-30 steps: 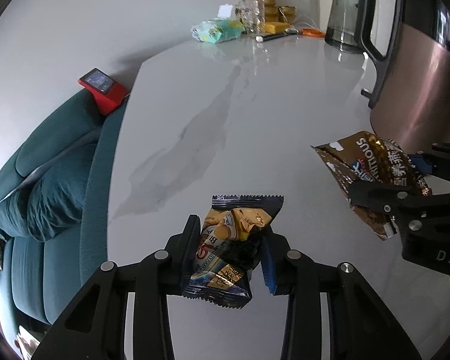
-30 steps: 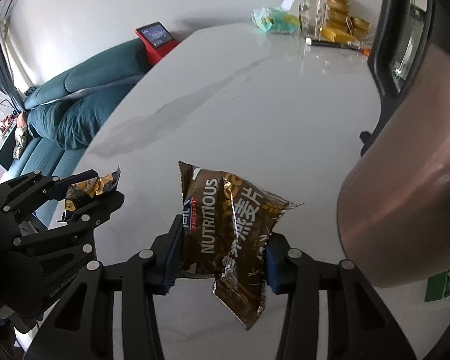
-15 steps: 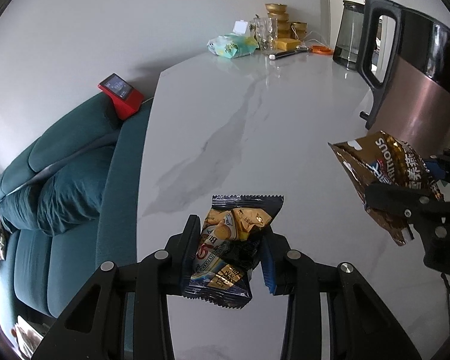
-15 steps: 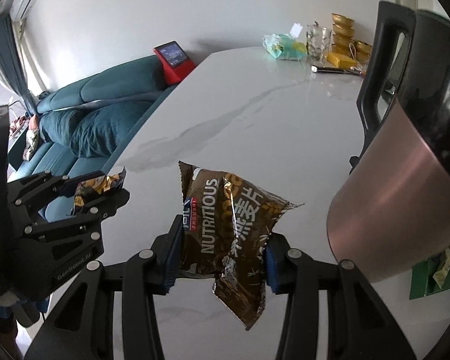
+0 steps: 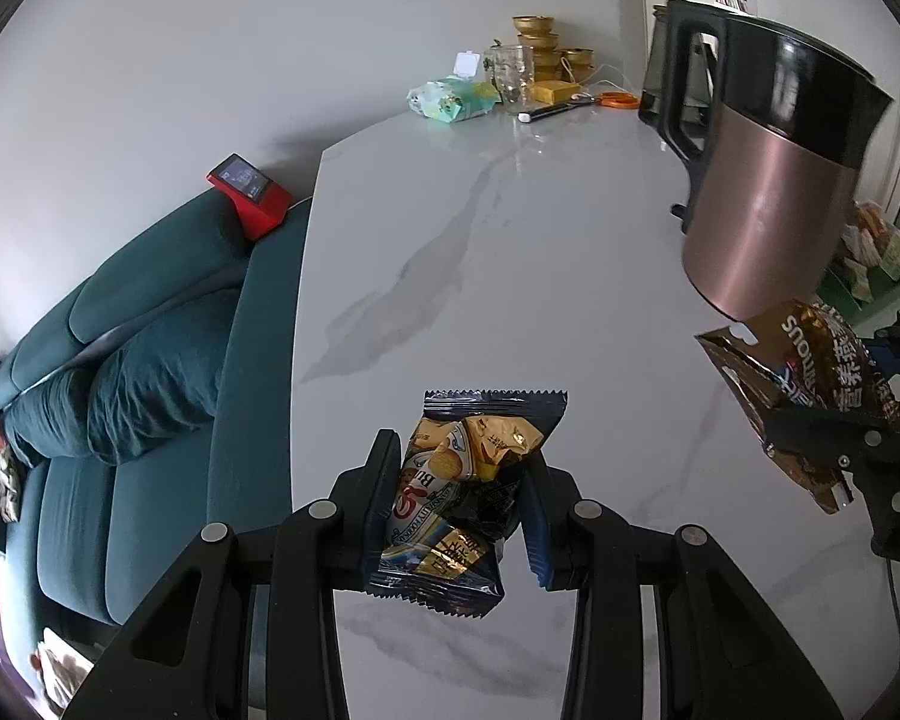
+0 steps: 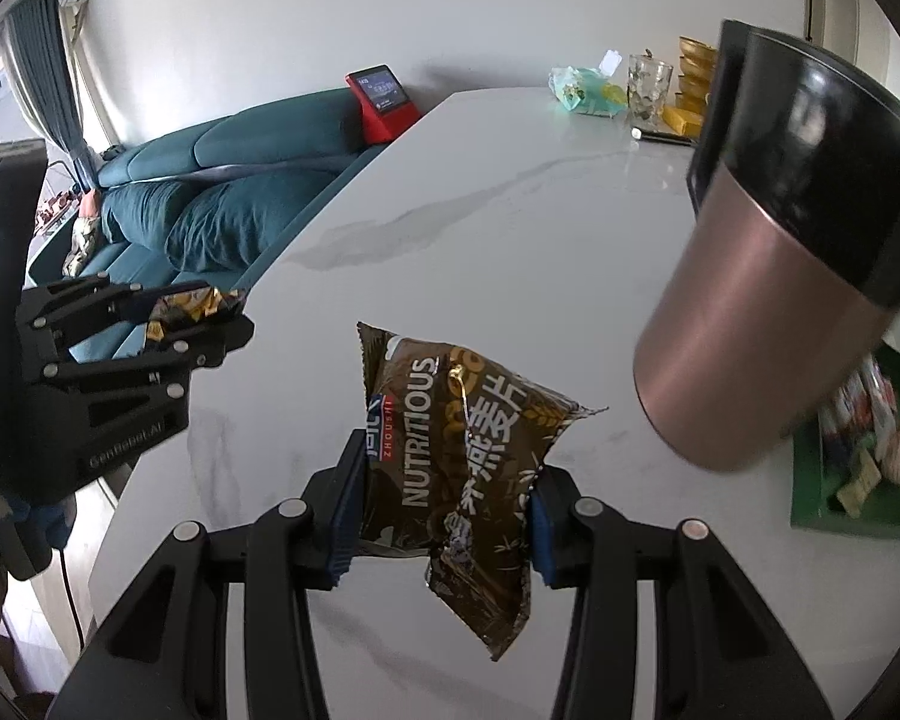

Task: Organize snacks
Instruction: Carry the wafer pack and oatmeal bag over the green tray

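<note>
**Both packets aloft**

Lifted higher and swung right since a second ago, toward green tray [image 6: 852, 516]. Left gripper [image 5: 459, 504] clamped on biscuit packet [image 5: 456, 492], right gripper [image 6: 447, 504] on oat packet [image 6: 462, 450]; carried clear of table [image 5: 510, 252] and kettle [image 6: 780, 312], likely for sorting.

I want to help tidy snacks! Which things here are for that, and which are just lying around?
For the job: biscuit packet in the left gripper, brown oat packet in the right gripper, green snack box.

Lying about: kettle, glass, scissors, wipes.

green tray [image 6: 840, 516] snacks blurred, perhaps packets, kettle [image 6: 780, 276] top cut off, right gripper [image 5: 834, 420] half out of frame
</note>
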